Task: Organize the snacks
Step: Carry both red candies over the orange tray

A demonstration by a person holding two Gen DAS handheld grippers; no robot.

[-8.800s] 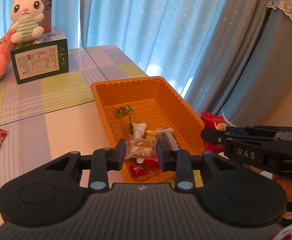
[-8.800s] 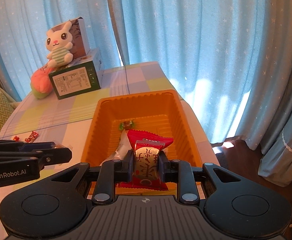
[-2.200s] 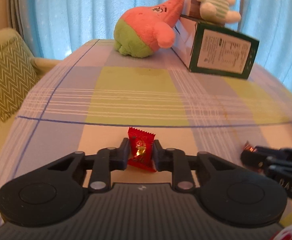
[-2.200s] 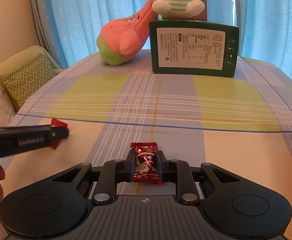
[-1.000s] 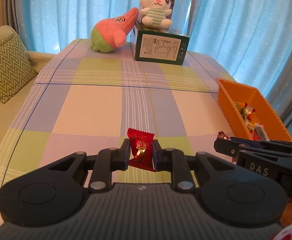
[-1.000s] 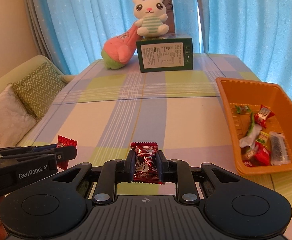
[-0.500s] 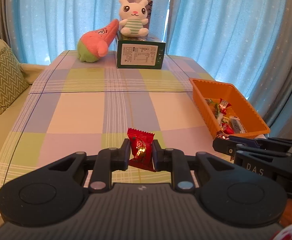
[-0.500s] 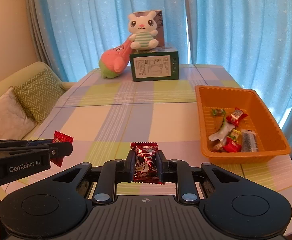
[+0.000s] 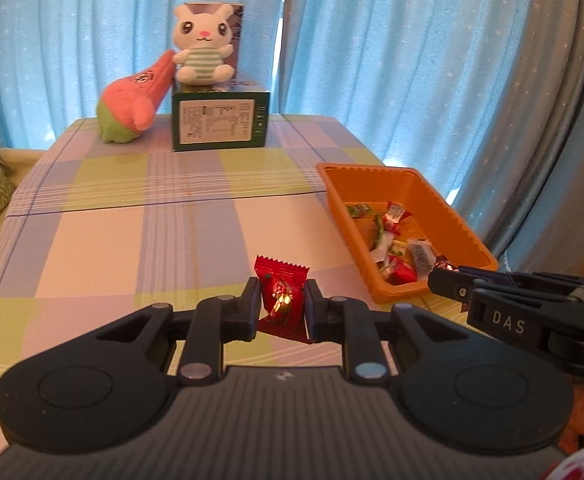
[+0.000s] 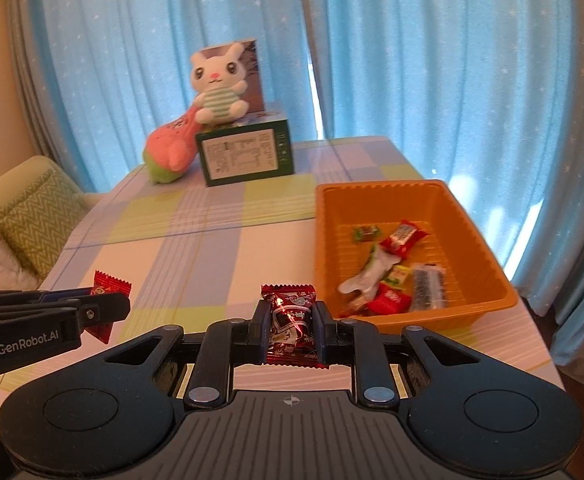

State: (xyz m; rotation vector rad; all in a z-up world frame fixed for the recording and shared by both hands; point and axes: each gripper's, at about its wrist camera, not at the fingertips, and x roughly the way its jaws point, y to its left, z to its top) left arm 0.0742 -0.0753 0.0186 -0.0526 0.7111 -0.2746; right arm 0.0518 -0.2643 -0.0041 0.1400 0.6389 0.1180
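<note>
pinching light, crinkly wrappers mid-body, left gripper point(image 9: 282, 306) holds a red candy point(image 9: 280, 295), right gripper point(image 10: 290, 328) a dark red candy point(image 10: 290, 322), orange tray point(image 10: 487, 264) right of centre

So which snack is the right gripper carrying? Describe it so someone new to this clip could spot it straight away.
Start at the orange tray on the checked table; just left of its near corner, the right gripper is shut on a candy. Its dark red foil wrapper with white print sets it apart from the brighter plain-red packet in the left gripper.
</note>
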